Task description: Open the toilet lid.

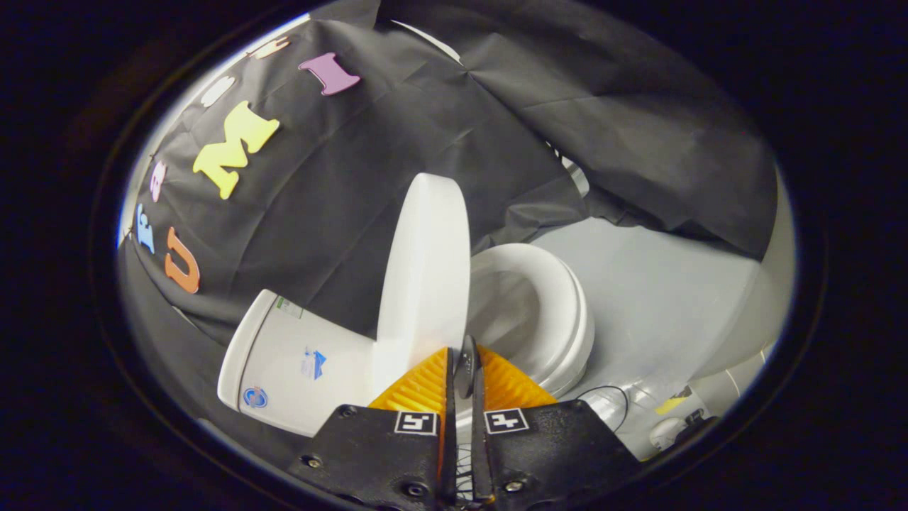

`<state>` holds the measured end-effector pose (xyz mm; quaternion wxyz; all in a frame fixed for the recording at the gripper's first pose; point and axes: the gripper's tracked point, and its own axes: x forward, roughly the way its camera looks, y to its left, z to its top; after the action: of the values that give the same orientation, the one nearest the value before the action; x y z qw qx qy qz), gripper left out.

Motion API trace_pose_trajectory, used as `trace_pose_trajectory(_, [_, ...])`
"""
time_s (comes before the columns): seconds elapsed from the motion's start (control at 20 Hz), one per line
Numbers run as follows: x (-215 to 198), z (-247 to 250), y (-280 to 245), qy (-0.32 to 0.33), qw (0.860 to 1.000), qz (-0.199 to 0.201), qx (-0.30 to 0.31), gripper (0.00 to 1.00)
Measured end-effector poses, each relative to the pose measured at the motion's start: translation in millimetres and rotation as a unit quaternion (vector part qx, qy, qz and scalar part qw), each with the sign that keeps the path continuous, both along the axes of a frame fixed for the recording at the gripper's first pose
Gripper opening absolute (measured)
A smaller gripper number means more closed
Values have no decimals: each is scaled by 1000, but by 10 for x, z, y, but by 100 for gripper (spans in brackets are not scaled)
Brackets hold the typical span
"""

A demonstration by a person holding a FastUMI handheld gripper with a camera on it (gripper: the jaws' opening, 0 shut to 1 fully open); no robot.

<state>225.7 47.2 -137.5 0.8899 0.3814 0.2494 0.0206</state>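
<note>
Tool [464, 362] fingers pressed together, nothing between; smooth oval toilet lid [424, 273] raised at 12 o'clock, glossy seat [560, 312] partly hidden.

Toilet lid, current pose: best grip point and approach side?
Grip the lid's thin free edge nearest the fingers, coming from the bowl side. The lid stands raised, edge-on to the gripper, so only that rim fits between the fingers, which now sit nearly closed at its lower edge.

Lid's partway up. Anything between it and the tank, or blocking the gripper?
Nothing visible. The toilet lid stands raised off the seat, with open space back to the tank. The gripper is closed, its tips right at the lid's lower edge; whether they pinch it is unclear.
</note>
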Motion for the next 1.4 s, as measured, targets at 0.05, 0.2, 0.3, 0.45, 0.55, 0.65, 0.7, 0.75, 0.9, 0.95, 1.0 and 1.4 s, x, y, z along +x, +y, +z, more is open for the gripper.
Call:
trace_pose_trajectory(0.05, [-6, 29, 17, -1, 1000, 1, -6, 11])
trace_pose_trajectory(0.2, [-14, 132, 51, -2, 1000, 3, -19, 11])
trace_pose_trajectory(0.3, [-34, 241, 105, -6, 1000, 7, -28, 11])
trace_pose_trajectory(0.45, [-50, 369, 220, -8, 999, 11, -53, 11])
trace_pose_trajectory(0.55, [-75, 449, 275, -10, 998, 9, -63, 11])
trace_pose_trajectory(0.65, [-92, 503, 331, -11, 997, 10, -73, 11])
trace_pose_trajectory(0.7, [-90, 531, 356, -12, 997, 11, -77, 11])
trace_pose_trajectory(0.75, [-97, 558, 383, -13, 997, 11, -81, 11])
trace_pose_trajectory(0.9, [-116, 652, 488, -18, 995, 13, -96, 11])
trace_pose_trajectory(0.95, [-129, 680, 522, -21, 994, 13, -103, 11])
trace_pose_trajectory(1.0, [-137, 718, 557, -24, 993, 14, -111, 11])
trace_pose_trajectory(1.4, [-200, 956, 841, -50, 987, 24, -154, 11])
